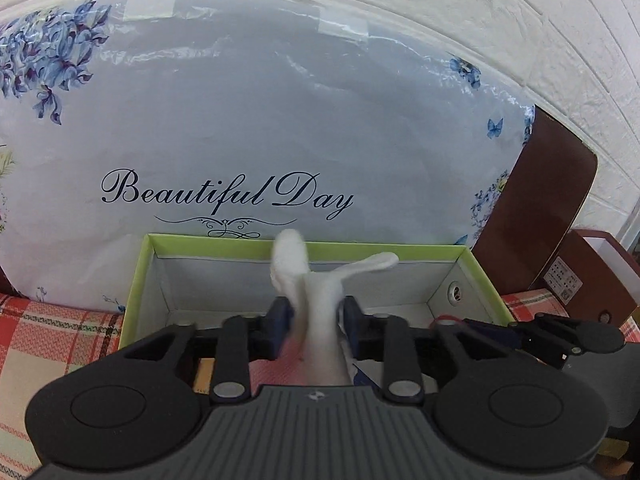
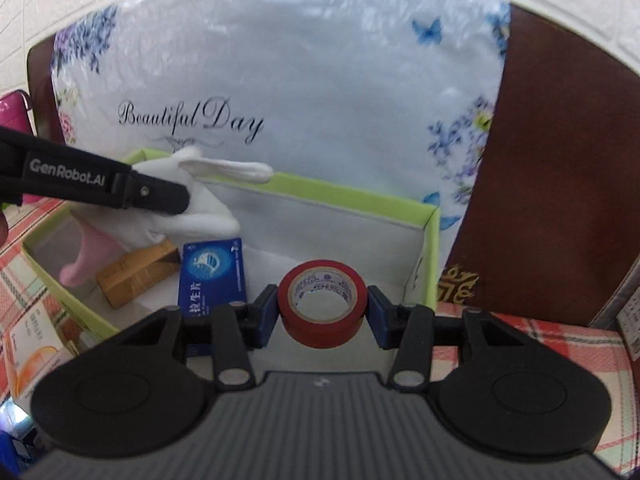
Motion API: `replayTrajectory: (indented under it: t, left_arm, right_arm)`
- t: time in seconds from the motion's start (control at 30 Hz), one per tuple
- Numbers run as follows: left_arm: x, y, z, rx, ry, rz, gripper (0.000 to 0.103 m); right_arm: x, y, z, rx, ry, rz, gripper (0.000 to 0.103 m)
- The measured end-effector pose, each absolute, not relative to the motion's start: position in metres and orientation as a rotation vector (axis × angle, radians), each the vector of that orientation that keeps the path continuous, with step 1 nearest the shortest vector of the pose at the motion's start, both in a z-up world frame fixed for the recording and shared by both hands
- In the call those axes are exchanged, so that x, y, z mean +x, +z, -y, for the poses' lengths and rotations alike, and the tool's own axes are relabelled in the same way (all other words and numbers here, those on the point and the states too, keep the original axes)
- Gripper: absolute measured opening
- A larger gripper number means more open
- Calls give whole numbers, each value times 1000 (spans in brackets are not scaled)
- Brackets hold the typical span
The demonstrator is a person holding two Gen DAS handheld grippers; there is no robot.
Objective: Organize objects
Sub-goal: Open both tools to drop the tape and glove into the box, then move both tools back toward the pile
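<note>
A green-rimmed open box (image 1: pixel 138 276) (image 2: pixel 434 248) stands before a floral pillow. My left gripper (image 1: pixel 316 320) is shut on a white glove (image 1: pixel 320 304), held above the box's near edge; its fingers stick up. From the right wrist view the left gripper (image 2: pixel 176 200) and the glove (image 2: pixel 208 204) hang over the box's left part. My right gripper (image 2: pixel 322 314) is shut on a red tape roll (image 2: pixel 322 304), just above the box's right half. Inside the box lie a blue card box (image 2: pixel 214 276), a brown carton (image 2: pixel 138 274) and a pink piece (image 2: pixel 90 256).
The "Beautiful Day" pillow (image 1: pixel 260 128) leans against a white brick wall behind the box. A brown board (image 2: pixel 560 184) stands at right, with a dark box (image 1: pixel 592 272) beside it. A plaid red cloth (image 1: pixel 48 344) covers the surface. A printed package (image 2: pixel 36 344) lies left of the box.
</note>
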State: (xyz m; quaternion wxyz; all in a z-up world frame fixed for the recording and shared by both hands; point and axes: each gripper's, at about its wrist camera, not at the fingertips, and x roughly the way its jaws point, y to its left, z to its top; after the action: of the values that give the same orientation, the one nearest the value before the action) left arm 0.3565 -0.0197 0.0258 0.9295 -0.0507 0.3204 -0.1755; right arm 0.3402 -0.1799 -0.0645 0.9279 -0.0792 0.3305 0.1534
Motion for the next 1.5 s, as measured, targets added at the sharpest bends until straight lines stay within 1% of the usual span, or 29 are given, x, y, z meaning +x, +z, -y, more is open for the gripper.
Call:
replayTrajectory:
  t: [0.03, 0.07, 0.1, 0.13, 0.2, 0.27, 0.33, 0.4, 0.6, 0.73, 0.83, 0.97, 1.1, 1.27, 1.3, 1.37, 1.43, 1.47, 1.5]
  left_arm:
    - [355, 25, 19, -105, -342, -654, 84]
    - [353, 25, 17, -108, -315, -633, 91]
    - [350, 26, 16, -105, -297, -606, 91]
    - [347, 28, 15, -97, -293, -594, 91]
    - [342, 33, 11, -92, -286, -592, 91]
    - [334, 42, 8, -94, -276, -581, 91]
    - [321, 52, 7, -90, -261, -573, 91]
    - [307, 60, 6, -98, -254, -573, 91]
    - [241, 77, -1, -114, -246, -565, 91]
    - [194, 78, -11, -115, -234, -556, 91]
    - [168, 66, -19, -147, -230, -591, 91]
    - [141, 39, -28, -176, -203, -677, 91]
    - [120, 10, -41, -194, -159, -751, 91]
    - [102, -1, -56, -213, -114, -781, 91]
    - [99, 1, -57, -215, -116, -774, 91]
    - [96, 4, -57, -214, -126, -756, 91]
    - [96, 5, -53, -205, -145, -743, 91]
    - [96, 5, -50, -201, -158, -734, 91]
    - [98, 4, -46, -195, -175, -725, 91]
  right_arm:
    - [339, -65, 178, -163, 329, -663, 69]
    - [338, -65, 177, -165, 327, -651, 77]
    - [336, -64, 176, -169, 321, -637, 87]
    - [333, -62, 175, -175, 313, -621, 90]
    - [326, -57, 174, -188, 316, -594, 91]
    - [316, -51, 176, -182, 315, -569, 94]
    - [306, -39, 182, -161, 307, -534, 100]
    - [292, -29, 185, -151, 292, -508, 103]
    - [230, -5, 201, -108, 282, -438, 103]
    - [184, -4, 214, -86, 276, -429, 103]
    - [149, -14, 218, -83, 305, -456, 103]
    - [110, -44, 213, -58, 407, -528, 103]
    - [87, -73, 190, -130, 504, -572, 102]
    - [84, -91, 162, -225, 569, -549, 95]
    - [85, -93, 158, -236, 574, -554, 91]
    - [85, -96, 151, -267, 584, -586, 68]
    - [78, -96, 153, -264, 556, -601, 55]
    - [76, -94, 156, -249, 550, -616, 53]
    - [74, -93, 162, -222, 535, -640, 45]
